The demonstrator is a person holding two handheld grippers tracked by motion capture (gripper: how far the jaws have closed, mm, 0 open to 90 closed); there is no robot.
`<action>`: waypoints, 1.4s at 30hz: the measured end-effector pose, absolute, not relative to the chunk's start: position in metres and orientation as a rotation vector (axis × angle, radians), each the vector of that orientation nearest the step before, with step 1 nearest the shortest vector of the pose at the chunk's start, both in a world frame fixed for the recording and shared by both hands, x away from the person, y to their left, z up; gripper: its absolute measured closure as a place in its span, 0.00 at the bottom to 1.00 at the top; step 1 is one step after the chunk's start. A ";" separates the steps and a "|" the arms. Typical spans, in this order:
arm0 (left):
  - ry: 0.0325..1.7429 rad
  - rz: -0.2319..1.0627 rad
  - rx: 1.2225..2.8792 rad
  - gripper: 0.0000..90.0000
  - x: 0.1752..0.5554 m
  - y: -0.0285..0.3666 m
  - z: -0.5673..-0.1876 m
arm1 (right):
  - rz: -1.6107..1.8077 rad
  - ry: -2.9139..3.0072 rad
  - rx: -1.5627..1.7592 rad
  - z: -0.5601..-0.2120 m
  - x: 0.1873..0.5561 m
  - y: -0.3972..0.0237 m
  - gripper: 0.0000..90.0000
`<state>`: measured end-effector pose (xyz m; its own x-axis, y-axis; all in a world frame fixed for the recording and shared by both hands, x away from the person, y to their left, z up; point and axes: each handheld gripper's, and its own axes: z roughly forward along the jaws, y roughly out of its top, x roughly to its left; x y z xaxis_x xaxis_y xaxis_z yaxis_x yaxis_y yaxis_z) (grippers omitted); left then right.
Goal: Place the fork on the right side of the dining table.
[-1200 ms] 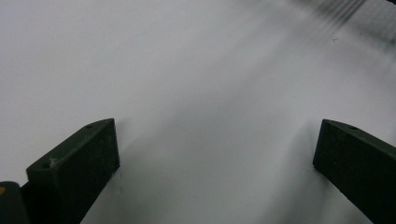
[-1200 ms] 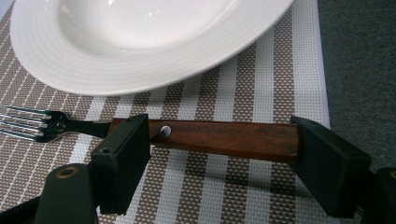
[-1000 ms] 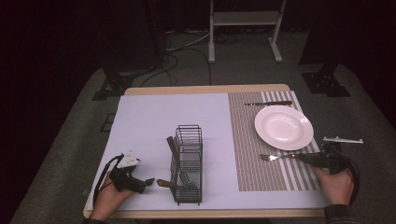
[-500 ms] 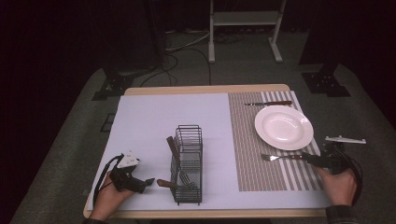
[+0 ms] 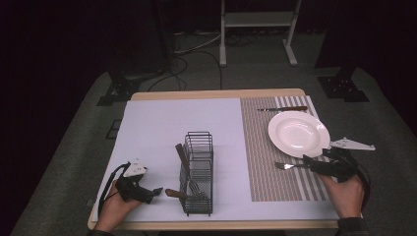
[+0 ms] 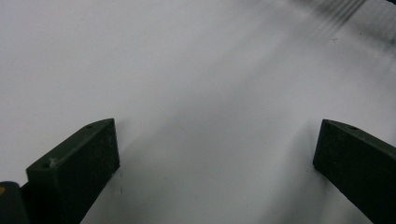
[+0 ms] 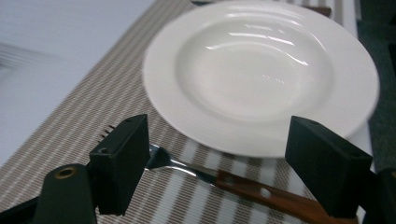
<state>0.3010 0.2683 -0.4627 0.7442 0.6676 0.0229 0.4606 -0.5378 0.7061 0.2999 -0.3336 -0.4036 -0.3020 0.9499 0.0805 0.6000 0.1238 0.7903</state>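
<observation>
A fork [image 5: 286, 165] with a wooden handle lies on the striped placemat [image 5: 265, 147], just in front of a white plate [image 5: 298, 132]. My right gripper [image 5: 311, 163] hovers over the fork's handle end and points left. In the right gripper view the right gripper [image 7: 219, 149] is open, the fork [image 7: 243, 183] lies below the two jaws, and the pads are clear of it. The plate [image 7: 261, 70] is just beyond. My left gripper [image 5: 155, 191] rests near the table's front left, beside a wire cutlery basket [image 5: 198, 147]. The left gripper [image 6: 215, 149] is open over bare white table.
The basket holds several utensils, and one wooden handle [image 5: 179, 153] sticks up from it. Another handle [image 5: 173, 192] pokes out toward the left gripper. A knife [image 5: 282, 108] lies on the placemat behind the plate. The table's right edge [image 5: 339, 206] runs close beside my right hand.
My right gripper has lifted and shifted left, over the fork's handle. The fork, the plate and the left gripper have stayed where they were.
</observation>
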 end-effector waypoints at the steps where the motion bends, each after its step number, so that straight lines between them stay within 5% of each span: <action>1: 0.844 0.379 2.236 0.00 0.301 0.268 -0.463 | 1.047 1.966 1.478 -0.402 0.299 -0.330 0.23; 42: 0.845 0.379 2.235 0.00 0.301 0.268 -0.463 | 1.269 2.303 1.039 -0.408 0.302 -0.205 0.20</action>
<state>0.3010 0.2682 -0.4628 0.7436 0.6683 0.0224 0.4612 -0.5369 0.7064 0.3019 -0.2049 -0.4084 -0.6877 0.7226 0.0702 0.4454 0.3436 0.8268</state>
